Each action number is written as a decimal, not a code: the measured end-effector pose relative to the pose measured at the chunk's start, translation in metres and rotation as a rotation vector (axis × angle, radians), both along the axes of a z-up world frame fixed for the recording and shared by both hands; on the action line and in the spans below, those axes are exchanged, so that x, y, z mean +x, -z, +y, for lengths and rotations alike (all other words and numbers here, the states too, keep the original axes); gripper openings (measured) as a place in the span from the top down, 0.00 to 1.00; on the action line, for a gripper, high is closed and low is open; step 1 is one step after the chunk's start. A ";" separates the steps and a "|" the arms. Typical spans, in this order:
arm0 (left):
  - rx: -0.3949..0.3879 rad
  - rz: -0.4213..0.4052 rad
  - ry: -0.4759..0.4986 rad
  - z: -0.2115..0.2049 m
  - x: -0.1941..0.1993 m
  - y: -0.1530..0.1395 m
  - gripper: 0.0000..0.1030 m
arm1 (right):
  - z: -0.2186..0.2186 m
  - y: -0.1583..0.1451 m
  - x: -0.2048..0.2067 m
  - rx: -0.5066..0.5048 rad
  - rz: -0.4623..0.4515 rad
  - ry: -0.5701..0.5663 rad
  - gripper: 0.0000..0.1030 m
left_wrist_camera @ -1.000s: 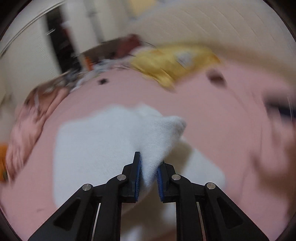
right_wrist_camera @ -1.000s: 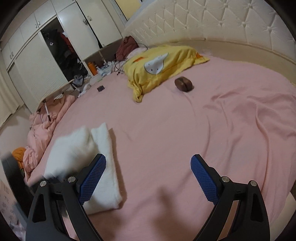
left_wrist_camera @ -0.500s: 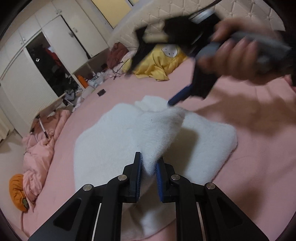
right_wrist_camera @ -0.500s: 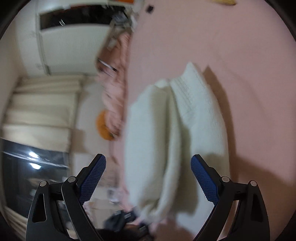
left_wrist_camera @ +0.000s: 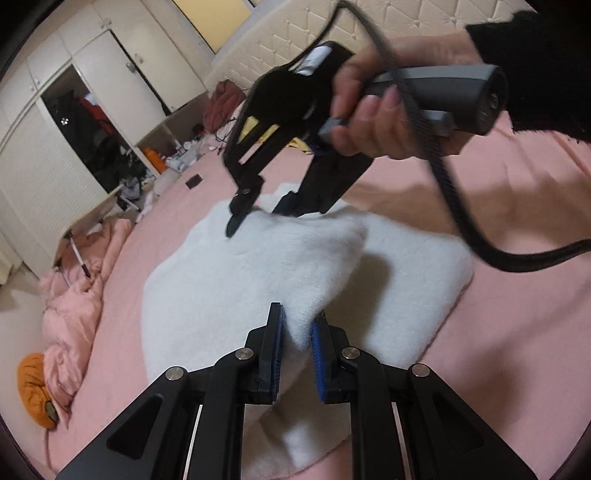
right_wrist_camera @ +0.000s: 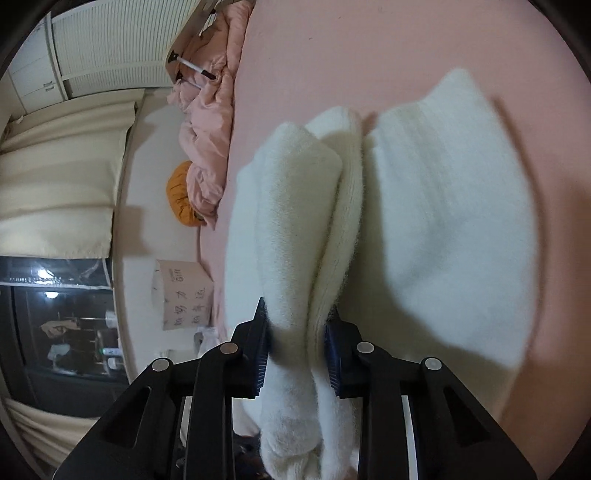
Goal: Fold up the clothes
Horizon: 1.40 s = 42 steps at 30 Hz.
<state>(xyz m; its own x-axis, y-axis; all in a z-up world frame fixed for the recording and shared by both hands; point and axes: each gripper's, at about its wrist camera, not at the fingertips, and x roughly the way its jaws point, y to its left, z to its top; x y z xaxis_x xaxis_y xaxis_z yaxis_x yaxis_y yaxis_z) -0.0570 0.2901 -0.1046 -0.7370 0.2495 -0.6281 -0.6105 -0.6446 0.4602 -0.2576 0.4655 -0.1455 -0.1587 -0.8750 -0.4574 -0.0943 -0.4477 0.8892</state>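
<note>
A: Sweater (left_wrist_camera: 236, 280), white and fuzzy, lies on the pink bedsheet (left_wrist_camera: 517, 332) at centre frame in the left wrist view. We see the left gripper (left_wrist_camera: 297, 343) at bottom centre, its blue pads (left_wrist_camera: 318, 350) pinching a raised fold of the knit.

B: Agreed. Right gripper (left_wrist_camera: 255, 218) shows in that same view at upper centre, held by a hand (left_wrist_camera: 369, 122) with a black sleeve (left_wrist_camera: 546, 62) at upper right. A black cable (left_wrist_camera: 443, 177) runs down from it to the right edge.

A: Its tips sit at the far edge of the sweater. In the right wrist view we have the right gripper (right_wrist_camera: 297, 350) at bottom centre, jaws nearly together, clamping two thick layers of the sweater (right_wrist_camera: 443, 221).

B: Yes, both folds pass between the pads and hang down toward the lens. Rest of the garment spreads over the sheet (right_wrist_camera: 369, 44), centre to right.

A: Background: white wardrobe (left_wrist_camera: 55, 129) at upper left, one door open. Pink duvet (left_wrist_camera: 70, 306) bunched at left edge, orange item (left_wrist_camera: 35, 391) at lower left beside it.

B: Tufted headboard (left_wrist_camera: 388, 26) along the top. Cardboard box (right_wrist_camera: 183, 293) with handwriting at left centre in the right wrist view.
</note>
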 end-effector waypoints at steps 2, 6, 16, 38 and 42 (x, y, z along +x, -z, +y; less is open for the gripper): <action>0.004 0.010 0.024 0.004 0.007 -0.004 0.86 | 0.011 -0.011 0.011 0.001 0.033 0.030 0.75; 0.042 0.008 0.063 0.014 0.020 -0.015 0.86 | 0.034 -0.034 0.036 0.027 0.093 0.078 0.75; -0.082 -0.056 0.073 0.037 0.028 0.028 0.86 | 0.057 0.021 0.050 0.115 -0.004 0.140 0.75; 0.196 -0.207 -0.388 -0.084 -0.004 0.000 0.34 | 0.044 -0.035 0.149 0.177 0.204 0.136 0.17; 0.115 -0.312 -0.308 -0.069 -0.028 0.027 0.62 | 0.035 -0.024 0.137 0.202 0.177 0.077 0.17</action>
